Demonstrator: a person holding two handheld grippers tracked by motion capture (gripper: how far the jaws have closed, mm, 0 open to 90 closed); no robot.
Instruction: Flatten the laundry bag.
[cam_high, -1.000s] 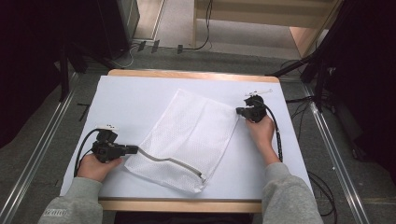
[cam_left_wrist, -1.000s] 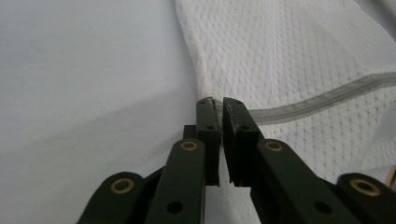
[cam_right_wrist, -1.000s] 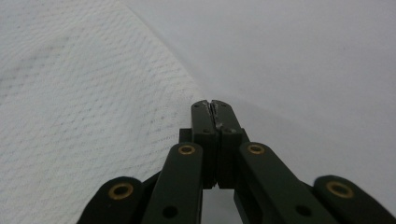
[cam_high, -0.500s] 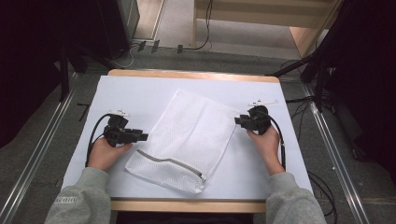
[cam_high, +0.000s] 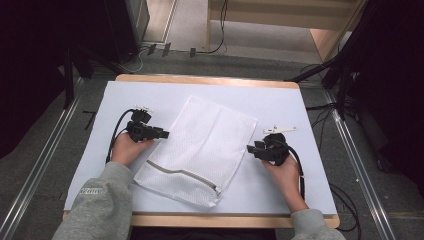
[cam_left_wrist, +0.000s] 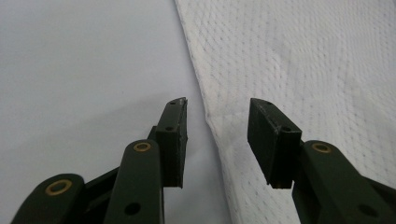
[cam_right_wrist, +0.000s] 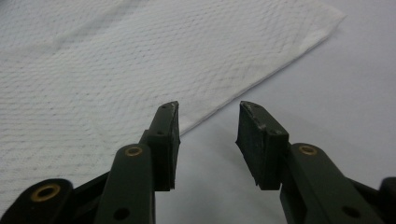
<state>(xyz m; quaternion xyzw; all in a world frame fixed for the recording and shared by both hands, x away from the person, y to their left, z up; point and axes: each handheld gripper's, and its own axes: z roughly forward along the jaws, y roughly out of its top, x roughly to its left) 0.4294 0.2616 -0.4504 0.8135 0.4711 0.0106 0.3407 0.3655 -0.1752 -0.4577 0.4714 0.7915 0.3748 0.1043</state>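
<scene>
**White mesh bag lies flat while we line up on its two long edges**

White and finely netted, the flat rectangular mesh laundry bag (cam_high: 200, 150) lies slantwise across the middle of the pale lavender-grey table cover (cam_high: 300, 105), its zipper (cam_high: 185, 175) running along the end nearest us. We read the slant as the reason both our hands come in at an angle and not straight on.

On the left, our left gripper (cam_high: 161, 134), black with a looping cable, sits just beside the bag's left long edge. Its jaws have just been opening, and they stand apart with nothing pinched. In the left gripper view (cam_left_wrist: 217, 135) the bag's hem (cam_left_wrist: 212, 121) runs into the gap between the two black pads, yet neither pad presses on it. We judge it is held low and level there so that the edge can slide in between.

Across the bag, our right gripper (cam_high: 252, 149) faces the opposite long edge from a little farther toward us. Its jaws have also just been opening further and stand parted, empty. The right gripper view (cam_right_wrist: 208, 140) shows that hem (cam_right_wrist: 261, 70) passing just ahead of the pads, with bare cover between them, so we place this one near the edge but not yet over it.

As for writing, a small printed mark sits on the grey left sleeve (cam_high: 92, 191), too small for us to read
</scene>
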